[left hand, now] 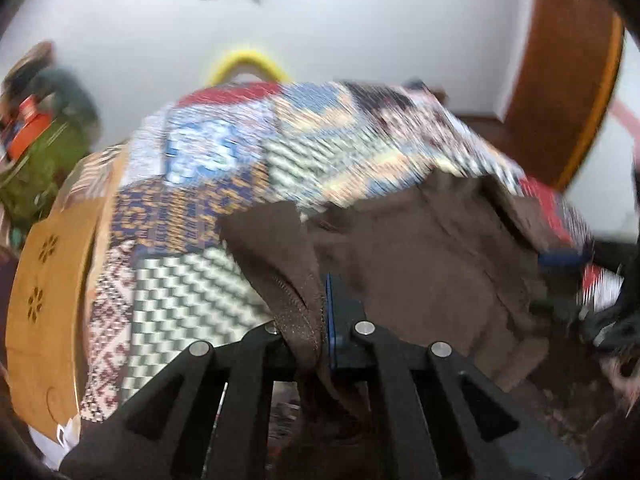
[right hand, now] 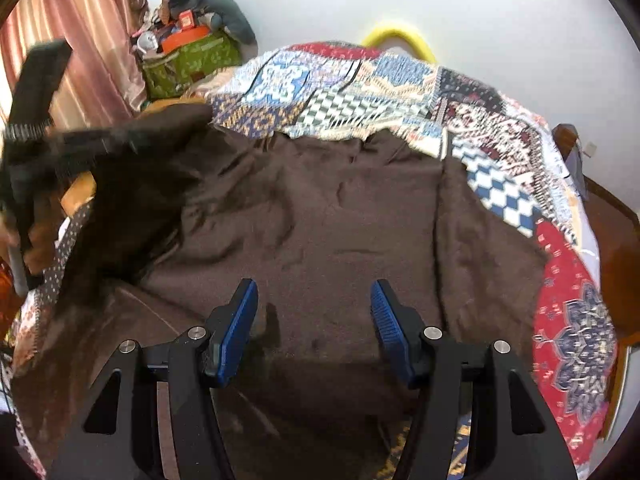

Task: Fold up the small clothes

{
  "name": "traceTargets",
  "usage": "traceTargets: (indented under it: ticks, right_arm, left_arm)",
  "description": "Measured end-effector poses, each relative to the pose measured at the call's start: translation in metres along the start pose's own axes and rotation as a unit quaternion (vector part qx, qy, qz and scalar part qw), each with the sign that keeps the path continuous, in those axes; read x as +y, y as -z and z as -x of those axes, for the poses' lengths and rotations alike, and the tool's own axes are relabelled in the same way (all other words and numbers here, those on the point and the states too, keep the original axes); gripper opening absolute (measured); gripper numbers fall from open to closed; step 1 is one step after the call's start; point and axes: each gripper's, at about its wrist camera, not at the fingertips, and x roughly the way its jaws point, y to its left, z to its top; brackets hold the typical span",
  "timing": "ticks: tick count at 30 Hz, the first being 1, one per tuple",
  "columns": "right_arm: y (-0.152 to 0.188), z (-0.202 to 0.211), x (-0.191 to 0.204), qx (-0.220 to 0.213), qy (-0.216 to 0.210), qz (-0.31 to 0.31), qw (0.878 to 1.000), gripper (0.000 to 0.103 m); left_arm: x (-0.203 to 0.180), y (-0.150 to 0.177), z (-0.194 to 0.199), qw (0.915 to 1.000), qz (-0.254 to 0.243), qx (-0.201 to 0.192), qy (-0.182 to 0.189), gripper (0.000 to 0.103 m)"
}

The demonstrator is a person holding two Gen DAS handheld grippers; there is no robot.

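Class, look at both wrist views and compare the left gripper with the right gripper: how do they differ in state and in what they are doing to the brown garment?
The left gripper is shut on an edge of the brown garment; the right gripper is open, holding nothing. The left gripper has its edge lifted off the patchwork bedspread; the right gripper is just above cloth that lies flat. Both have blue pads on black frames.

I'm in a home bedroom, patchwork quilt (right hand: pixel 360 92) over the bed, pink curtain (right hand: pixel 88 40), cluttered green bag (right hand: pixel 188 64), wooden headboard (left hand: pixel 48 300)
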Motion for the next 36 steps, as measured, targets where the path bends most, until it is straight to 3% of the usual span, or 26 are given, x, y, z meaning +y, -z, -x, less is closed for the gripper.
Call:
traceTargets:
  ticks: [4, 7, 9, 12, 16, 20, 24, 28, 31, 36]
  right_arm:
    - [-0.003, 0.015, 0.005, -0.014, 0.006, 0.005, 1.0, 0.055]
    - [-0.007, 0.018, 0.01, -0.018, 0.007, 0.011, 1.0, 0.055]
    - [-0.013, 0.018, 0.011, -0.021, -0.002, 0.009, 1.0, 0.055]
    - [-0.022, 0.016, 0.016, -0.024, -0.017, 0.005, 1.0, 0.055]
    - [-0.039, 0.011, 0.027, -0.029, -0.031, 0.004, 0.999, 0.055]
    - [-0.056, -0.004, 0.041, -0.022, -0.042, 0.012, 0.999, 0.059]
    - [-0.071, -0.034, 0.06, -0.006, -0.041, 0.03, 0.999, 0.065]
    - [-0.082, -0.066, 0.075, 0.018, -0.052, 0.033, 0.998, 0.065]
    - [-0.085, -0.093, 0.09, 0.042, -0.064, 0.046, 0.996, 0.065]
    - [-0.083, -0.127, 0.104, 0.068, -0.025, 0.074, 0.995, 0.063]
  left_arm:
    - [-0.01, 0.007, -0.036, 0.9973, 0.008, 0.073, 0.006, 0.005]
    - [-0.005, 0.009, -0.038, 0.9955, 0.032, 0.088, 0.015, 0.017]
    - [-0.006, 0.006, -0.028, 0.9946, 0.052, 0.082, 0.035, 0.051]
    - [-0.012, 0.004, 0.001, 0.9983, 0.032, 0.037, 0.03, 0.064]
    - [-0.01, 0.004, 0.024, 0.9997, 0.016, 0.011, 0.012, 0.067]
    - [0.02, 0.01, 0.033, 0.9987, 0.05, -0.001, -0.007, 0.072]
    - [0.054, 0.033, 0.009, 0.9937, 0.1, 0.041, -0.029, 0.073]
    - [0.067, 0.057, -0.018, 0.9897, 0.121, 0.075, -0.012, 0.073]
    - [0.064, 0.065, -0.032, 0.9893, 0.113, 0.092, -0.01, 0.073]
    - [0.057, 0.068, -0.03, 0.9926, 0.089, 0.079, -0.022, 0.073]
